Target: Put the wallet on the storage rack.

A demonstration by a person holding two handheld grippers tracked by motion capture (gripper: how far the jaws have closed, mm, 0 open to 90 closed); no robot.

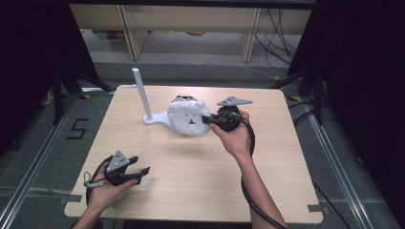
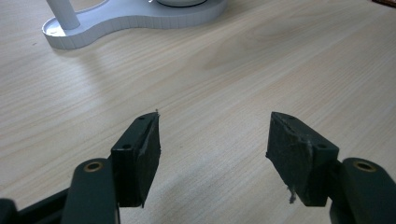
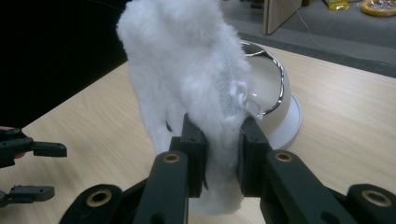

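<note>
Pale wood-grain table (image 1: pixel 191 181) on a grey floor, dark curtains to either side, light wooden furniture legs and loose cables behind. Floor marking: a black numeral "5" (image 1: pixel 76 129) taped beside the table's left edge; no other writing, brand or label can be read. Item one: white stand (image 1: pixel 154 119), a flat rounded base with an upright post and a short side peg, placed toward the far middle of the table. Item two: white fluffy zip pouch (image 1: pixel 188 117), bearing a small dark face-like mark on its front, lifted at the right end of the stand's base; in the right gripper view a white zipper with its pull runs down its edge, and a white rounded object with a chrome rim (image 3: pixel 275 79) sits just behind it on the base. Right gripper (image 1: pixel 210 120): jaws clamped together on the pouch's lower edge, fur squeezed between the pads. Left gripper (image 1: pixel 139 172): jaws apart, nothing between them, held low over bare table near the front left corner, well apart from the stand.
</note>
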